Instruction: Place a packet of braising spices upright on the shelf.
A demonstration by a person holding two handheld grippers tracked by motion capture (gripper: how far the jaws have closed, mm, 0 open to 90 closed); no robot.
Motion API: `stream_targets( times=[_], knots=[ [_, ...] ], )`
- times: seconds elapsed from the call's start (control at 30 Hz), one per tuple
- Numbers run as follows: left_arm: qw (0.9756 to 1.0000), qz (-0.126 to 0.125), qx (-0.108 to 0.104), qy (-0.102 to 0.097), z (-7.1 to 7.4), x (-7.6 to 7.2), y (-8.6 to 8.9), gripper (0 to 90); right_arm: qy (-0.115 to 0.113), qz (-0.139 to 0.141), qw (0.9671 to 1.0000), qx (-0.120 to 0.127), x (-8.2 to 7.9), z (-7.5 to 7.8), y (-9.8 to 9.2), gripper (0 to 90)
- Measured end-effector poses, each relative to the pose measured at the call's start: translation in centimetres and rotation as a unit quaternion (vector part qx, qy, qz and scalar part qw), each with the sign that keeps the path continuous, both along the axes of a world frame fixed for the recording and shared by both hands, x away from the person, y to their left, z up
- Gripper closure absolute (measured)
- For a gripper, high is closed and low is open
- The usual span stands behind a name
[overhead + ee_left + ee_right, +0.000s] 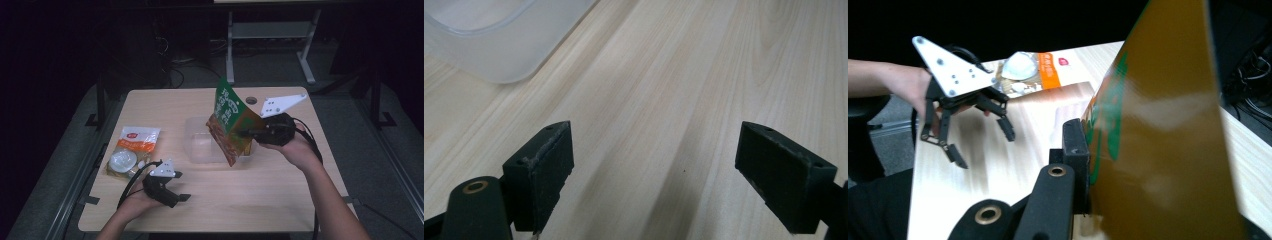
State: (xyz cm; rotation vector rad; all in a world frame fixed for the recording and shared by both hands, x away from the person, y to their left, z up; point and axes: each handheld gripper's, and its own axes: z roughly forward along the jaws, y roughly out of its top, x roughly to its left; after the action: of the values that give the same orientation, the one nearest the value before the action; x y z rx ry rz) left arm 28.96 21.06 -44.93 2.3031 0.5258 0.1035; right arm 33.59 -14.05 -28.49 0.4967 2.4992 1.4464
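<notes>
The pale wooden table (280, 195) carries a clear plastic tub (200, 142) at centre. Above the tub's three o'clock edge hangs the green-and-orange foil snack pouch (231, 122), clamped by the right gripper (248, 133). It looks light, crinkly and slippery; a flat edge seam grips best. The left gripper (181, 198), at seven o'clock, gapes empty.
</notes>
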Motion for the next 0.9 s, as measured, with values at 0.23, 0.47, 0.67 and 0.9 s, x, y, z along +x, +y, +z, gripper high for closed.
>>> stream_targets(
  times=[0.23, 0.47, 0.67, 0.9],
  knots=[
    [1.0, -0.004, 0.006, 0.002, -0.3, -0.1, -0.2, 15.1, 0.005, -0.019, 0.9997, -0.017, 1.9, -0.2, 0.2, 89.8],
    [1.0, -0.006, 0.004, 0.0, -0.3, 0.0, -0.3, 15.1, 0.015, -0.04, 0.9988, -0.026, 3.6, -0.7, -0.2, 89.8],
    [0.9999, -0.006, 0.008, 0.004, -0.4, 0.0, -0.3, 15.1, 0.03, -0.052, 0.9979, -0.024, 4.8, -1.3, -0.7, 89.8],
    [0.9999, -0.008, 0.008, 0.005, -0.4, 0.0, -0.3, 15.1, 0.04, -0.056, 0.9971, -0.033, 5.4, -1.8, -0.6, 89.8]
  ],
)
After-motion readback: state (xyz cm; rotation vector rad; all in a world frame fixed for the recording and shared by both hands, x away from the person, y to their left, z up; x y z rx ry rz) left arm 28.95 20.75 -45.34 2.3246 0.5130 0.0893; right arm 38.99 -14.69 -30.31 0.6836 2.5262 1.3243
